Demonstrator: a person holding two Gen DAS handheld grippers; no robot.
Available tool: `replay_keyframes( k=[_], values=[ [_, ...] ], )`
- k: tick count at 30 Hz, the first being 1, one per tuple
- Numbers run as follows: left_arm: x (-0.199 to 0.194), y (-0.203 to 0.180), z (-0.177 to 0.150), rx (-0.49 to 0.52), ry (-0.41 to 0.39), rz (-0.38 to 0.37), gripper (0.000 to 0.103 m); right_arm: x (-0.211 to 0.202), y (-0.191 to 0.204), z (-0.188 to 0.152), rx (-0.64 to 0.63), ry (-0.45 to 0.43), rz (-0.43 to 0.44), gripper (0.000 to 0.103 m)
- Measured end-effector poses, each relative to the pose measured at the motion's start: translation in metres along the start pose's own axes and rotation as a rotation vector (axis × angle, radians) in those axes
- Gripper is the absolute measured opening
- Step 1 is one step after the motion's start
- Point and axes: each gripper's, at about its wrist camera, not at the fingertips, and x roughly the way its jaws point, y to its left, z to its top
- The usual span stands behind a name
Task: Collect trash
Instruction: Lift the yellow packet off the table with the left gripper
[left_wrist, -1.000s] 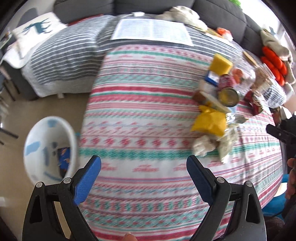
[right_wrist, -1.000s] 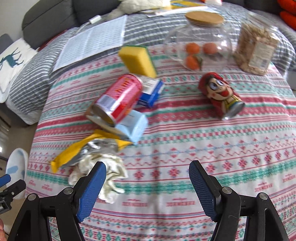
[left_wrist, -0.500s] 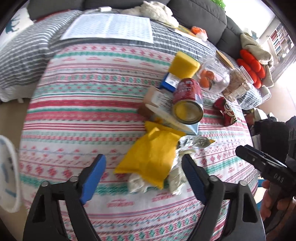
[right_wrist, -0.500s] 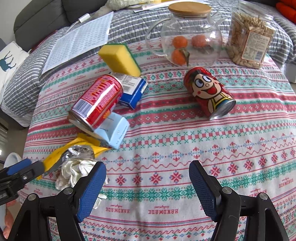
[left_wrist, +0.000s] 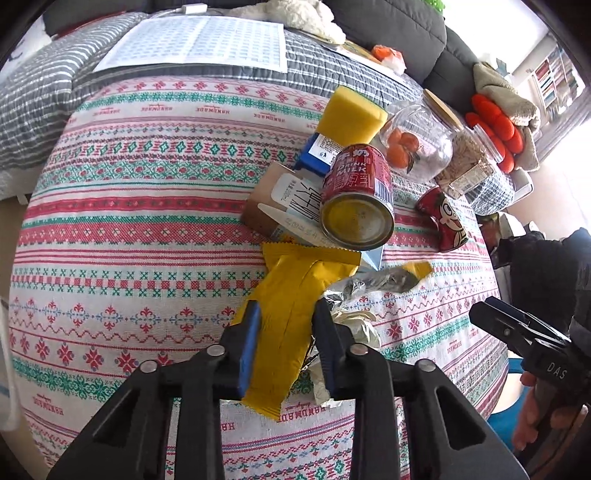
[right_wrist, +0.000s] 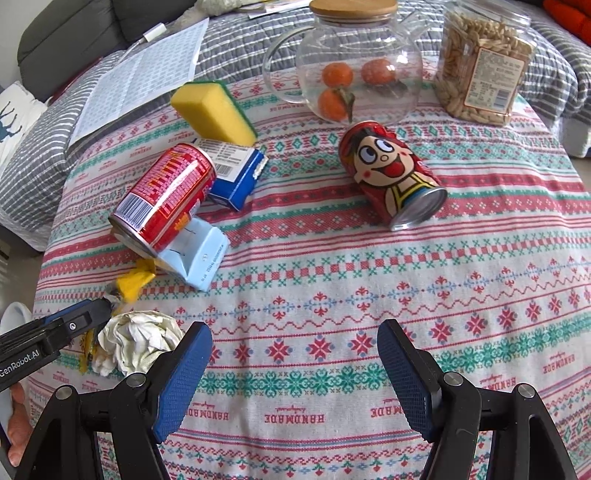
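Now left gripper (left_wrist: 286, 343) is pinching flat yellow foil wrapper (left_wrist: 291, 317) lying on patterned tablecloth (left_wrist: 140, 236); right gripper (right_wrist: 295, 363) is hovering wide open, gripping nothing. Round glass teapot (right_wrist: 354, 74) is holding three oranges (right_wrist: 337, 74).

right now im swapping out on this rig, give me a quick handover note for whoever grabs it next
Left gripper: jaws closed around the yellow wrapper, which lies on the tablecloth, not yet lifted.
Right gripper: open, empty, over bare cloth.
On the table: crumpled tissue beside the wrapper, red milk can lying on a light blue carton, blue box, cartoon can on its side.
Done: nothing visibly cleared.
Left: lift the wrapper, then the rest.
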Motion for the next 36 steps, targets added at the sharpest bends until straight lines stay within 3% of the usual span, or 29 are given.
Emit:
replay_keyframes(
  k=[6,7,8,12,25,36],
  values=[
    [0.000,0.000,-0.002,0.016,-0.004,0.048,0.028,0.000,0.002,0.000,0.005,0.003,0.008,0.078],
    [-0.001,0.000,-0.002,0.016,-0.010,0.057,0.024,0.000,0.002,0.000,0.005,0.004,0.009,0.078],
    [-0.002,0.000,-0.002,0.017,-0.015,0.057,0.014,0.000,0.003,0.000,0.004,0.005,0.009,0.078],
    [-0.008,0.000,-0.001,0.019,-0.035,0.075,0.000,0.001,0.007,-0.001,-0.004,0.003,0.010,0.078],
    [-0.047,0.014,-0.011,-0.012,-0.109,0.103,0.000,0.004,0.027,0.000,-0.012,0.011,0.045,0.078],
    [-0.089,0.044,-0.030,-0.051,-0.163,0.146,0.000,0.030,0.072,-0.004,-0.085,0.068,0.079,0.078]
  ],
)
